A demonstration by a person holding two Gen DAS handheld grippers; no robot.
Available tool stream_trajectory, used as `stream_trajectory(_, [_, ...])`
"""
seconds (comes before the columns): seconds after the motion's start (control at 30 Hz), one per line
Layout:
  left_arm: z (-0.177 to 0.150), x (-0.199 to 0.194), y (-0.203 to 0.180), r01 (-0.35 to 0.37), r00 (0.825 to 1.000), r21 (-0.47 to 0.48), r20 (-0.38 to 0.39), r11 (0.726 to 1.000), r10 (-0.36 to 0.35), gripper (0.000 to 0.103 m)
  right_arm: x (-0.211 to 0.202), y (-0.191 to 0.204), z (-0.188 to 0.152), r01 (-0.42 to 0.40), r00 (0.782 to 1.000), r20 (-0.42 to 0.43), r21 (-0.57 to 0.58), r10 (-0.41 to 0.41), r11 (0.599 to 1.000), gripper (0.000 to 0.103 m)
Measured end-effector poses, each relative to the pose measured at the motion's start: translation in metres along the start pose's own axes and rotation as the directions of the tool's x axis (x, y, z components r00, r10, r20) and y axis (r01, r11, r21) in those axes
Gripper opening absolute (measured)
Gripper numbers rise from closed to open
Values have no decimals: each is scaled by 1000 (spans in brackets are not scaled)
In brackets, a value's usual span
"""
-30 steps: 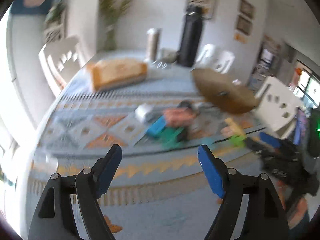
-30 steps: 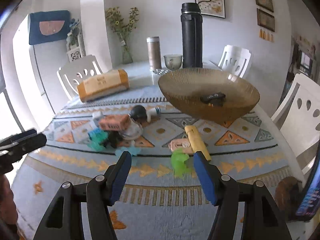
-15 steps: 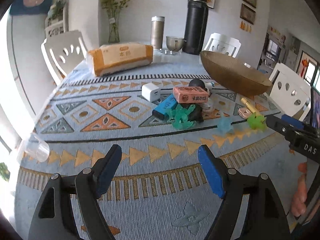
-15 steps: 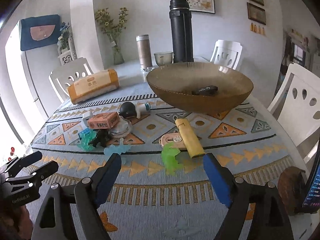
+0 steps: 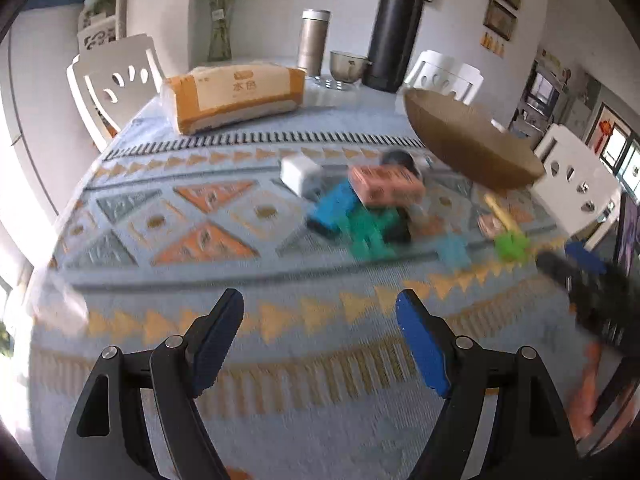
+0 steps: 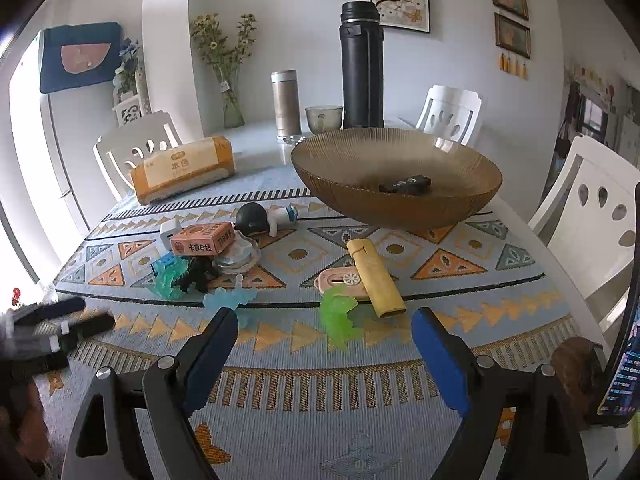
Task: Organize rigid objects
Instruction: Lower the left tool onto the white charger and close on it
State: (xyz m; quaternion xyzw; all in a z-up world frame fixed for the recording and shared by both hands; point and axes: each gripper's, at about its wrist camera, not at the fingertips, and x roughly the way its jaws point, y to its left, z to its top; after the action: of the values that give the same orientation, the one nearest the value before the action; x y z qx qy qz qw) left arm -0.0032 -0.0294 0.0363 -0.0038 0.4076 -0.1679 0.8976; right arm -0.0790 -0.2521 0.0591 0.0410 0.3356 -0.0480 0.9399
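Observation:
A brown ribbed bowl (image 6: 360, 204) stands on the patterned tablecloth with a black stick-like item (image 6: 405, 184) inside it. In front of it lie a yellow flat case (image 6: 374, 276), a pink item (image 6: 340, 280), a green translucent toy (image 6: 338, 320) and a light-blue toy (image 6: 228, 298). To the left is a pile: an orange box (image 6: 202, 239), a white charger (image 6: 170, 232), a black-headed figure (image 6: 250, 218) and a teal toy (image 6: 168, 276). My right gripper (image 6: 325, 316) hovers short of the green toy, jaws opening, gripping nothing. My left gripper (image 5: 320, 300) is open and empty, short of the blurred pile (image 5: 372, 200).
A tissue pack (image 6: 182, 170), a steel flask (image 6: 286, 104), a cup (image 6: 324, 116) and a tall black thermos (image 6: 361, 68) stand at the table's far end. White chairs ring the table. A lit screen (image 6: 624, 360) stands at the right edge.
My right gripper's jaws have spread wider while it stayed in place. The left gripper has dipped toward the table and its view is blurred by motion.

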Motion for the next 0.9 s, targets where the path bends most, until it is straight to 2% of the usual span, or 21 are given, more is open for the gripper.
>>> stream_trajectory(0.13, [42, 11, 19, -33, 999, -20, 18, 999, 33, 77, 0, 0, 0, 5, 1000, -1, 2, -5, 1000, 88])
stream_trajectory(0.23, [61, 46, 27, -50, 998, -49, -43, 998, 48, 76, 2, 0, 1, 17, 1000, -9, 5, -17, 1000, 88])
stream_trajectory(0.33, [73, 74, 29, -50, 997, -88, -63, 995, 45, 64, 2, 0, 1, 17, 1000, -11, 2, -17, 1000, 88])
stream_trajectory(0.47, [80, 92, 18, -12, 997, -113, -73, 994, 4, 52, 4, 3, 1, 23, 1000, -15, -11, -23, 1000, 88])
stream_trajectory(0.5, [81, 94, 16, -8, 997, -111, -74, 994, 0, 52, 4, 4, 1, 26, 1000, -17, -16, -26, 1000, 88])
stream_trajectory(0.57, [82, 98, 8, -25, 997, -95, -76, 995, 18, 51, 6, 5, 1, 28, 999, -26, -19, -28, 999, 88])
stream_trajectory(0.67, [84, 109, 1, -51, 995, -72, -88, 996, 45, 40, 12, -3, 7, -13, 994, -108, 22, 15, 1000, 88])
stream_trajectory(0.7, [85, 111, 1, -56, 995, -71, -92, 996, 49, 37, 10, -10, 12, -40, 992, -117, 40, 45, 998, 88])
stream_trajectory(0.77, [87, 115, 2, -72, 994, -67, -81, 995, 66, 32, 6, -18, 20, -50, 991, -119, 46, 55, 998, 88])
stream_trajectory(0.9, [87, 113, 6, -39, 997, -53, -72, 998, 35, 31, 14, -42, 33, -58, 980, -183, 82, 72, 995, 88])
